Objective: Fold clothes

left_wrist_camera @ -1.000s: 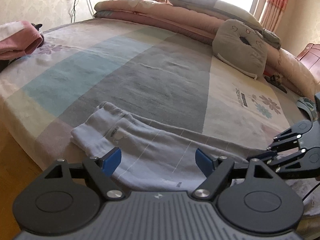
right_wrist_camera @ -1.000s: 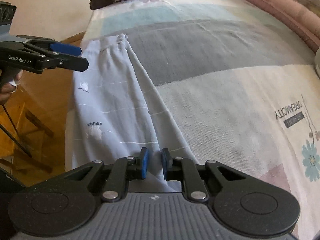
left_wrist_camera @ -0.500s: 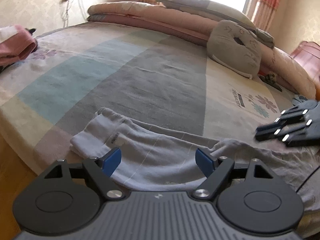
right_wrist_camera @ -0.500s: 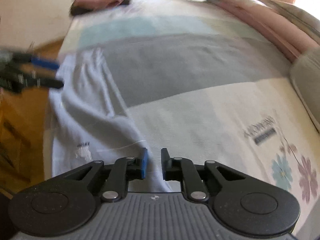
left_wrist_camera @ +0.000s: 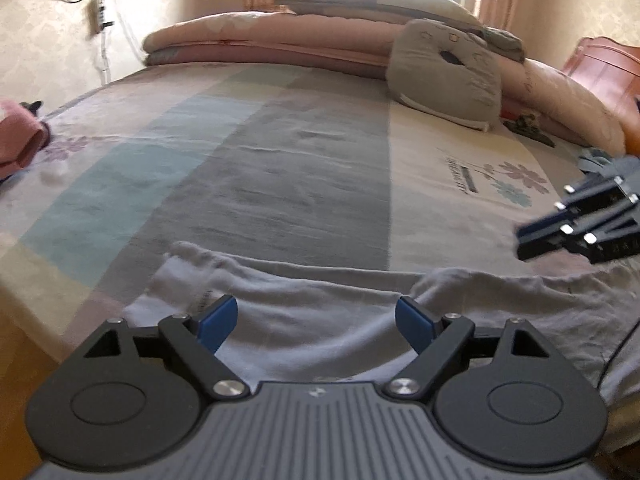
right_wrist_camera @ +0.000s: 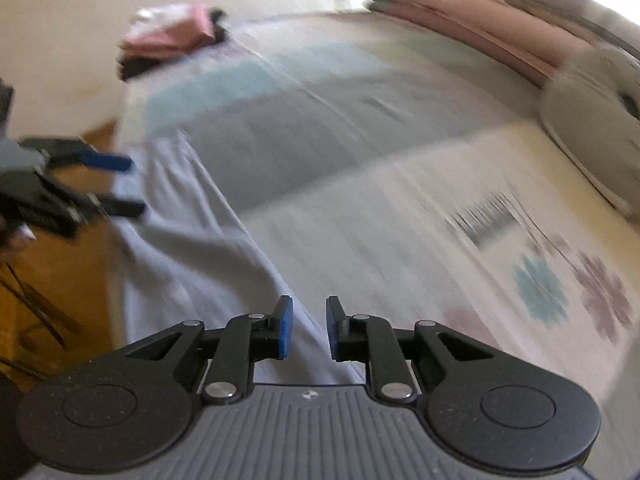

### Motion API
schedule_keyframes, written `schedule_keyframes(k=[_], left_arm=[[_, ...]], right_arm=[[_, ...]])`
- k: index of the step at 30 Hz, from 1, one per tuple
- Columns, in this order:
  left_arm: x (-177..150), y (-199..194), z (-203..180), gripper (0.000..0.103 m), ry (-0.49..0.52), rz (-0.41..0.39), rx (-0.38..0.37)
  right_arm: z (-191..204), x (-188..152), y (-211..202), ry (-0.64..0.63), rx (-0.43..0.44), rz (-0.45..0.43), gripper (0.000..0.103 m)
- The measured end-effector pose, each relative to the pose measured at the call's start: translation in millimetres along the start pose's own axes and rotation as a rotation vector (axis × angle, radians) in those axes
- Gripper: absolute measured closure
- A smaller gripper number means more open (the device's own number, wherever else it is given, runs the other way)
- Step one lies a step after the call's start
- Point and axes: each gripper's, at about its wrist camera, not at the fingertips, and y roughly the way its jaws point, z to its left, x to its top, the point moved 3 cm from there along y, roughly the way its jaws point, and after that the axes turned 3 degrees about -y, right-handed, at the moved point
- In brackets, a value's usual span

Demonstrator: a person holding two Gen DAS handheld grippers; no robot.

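Here the left gripper point(left_wrist_camera: 316, 320) gapes wide over the pale trousers point(left_wrist_camera: 320, 320) — right gripper point(right_wrist_camera: 307, 328) slightly parted, empty.

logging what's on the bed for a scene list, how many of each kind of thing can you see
light blue garment: 1
grey cushion: 1
pillow: 1
folded quilts: 1 stack
folded pink clothes: 1 pile
claws: 2, left and right
total: 7
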Motion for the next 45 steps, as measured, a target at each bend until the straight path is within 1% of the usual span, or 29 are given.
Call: schedule_keyframes(k=[3,6,8,12,14,15,16,19,22,24,26,27,28,30,33,36,40,43,45], left_arm=[[-1,-6,12,0.016,-0.019,-0.001,0.038],[-4,-10,21,0.016,-0.034,0.001,0.052],[-5,-11,27,0.015,-0.043,0.002,0.058],[-8,-14,37,0.015,-0.062,0.004,0.068],[-9,-15,41,0.015,-0.072,0.003,0.068],[-10,-14,43,0.015,-0.078,0.002,0.066],[-10,-13,44,0.015,-0.081,0.002,0.064],[-9,-11,47,0.015,-0.088,0.001,0.059],[-7,-10,48,0.015,-0.091,-0.004,0.053],[-8,-10,48,0.015,-0.089,-0.004,0.044],[-9,-10,48,0.015,-0.086,-0.003,0.038],[-10,-10,49,0.015,-0.088,-0.003,0.037],[-10,-10,50,0.015,-0.09,-0.003,0.036],[-11,-11,53,0.015,-0.097,-0.003,0.036],[-12,-12,56,0.015,-0.107,-0.003,0.054],[-13,-15,60,0.015,-0.12,-0.007,0.067],[-17,-20,72,0.015,-0.139,-0.01,0.096],[-22,-24,79,0.015,-0.16,-0.006,0.117],[-26,-26,83,0.015,-0.174,-0.003,0.129]], right_arm=[[13,34,25,-0.063,0.092,-0.031,0.082],[31,55,59,-0.103,0.162,-0.013,0.082],[43,60,80,-0.131,0.191,0.003,0.082],[58,56,107,-0.181,0.163,0.06,0.082],[61,53,110,-0.195,0.146,0.072,0.082],[63,52,109,-0.206,0.14,0.068,0.084],[65,51,108,-0.217,0.134,0.065,0.099],[72,54,107,-0.271,0.095,0.049,0.099],[71,68,108,-0.274,0.057,0.017,0.099],[67,73,110,-0.271,0.053,0.028,0.098],[66,73,115,-0.273,0.074,0.069,0.097],[66,73,114,-0.275,0.076,0.073,0.096],[66,75,112,-0.273,0.079,0.071,0.093],[65,78,108,-0.269,0.083,0.067,0.092],[65,98,100,-0.226,0.124,0.009,0.091],[77,117,107,-0.241,0.177,-0.022,0.089],[106,129,140,-0.318,0.225,0.005,0.083],[118,130,164,-0.356,0.19,0.021,0.082],[120,130,171,-0.356,0.16,0.018,0.08]])
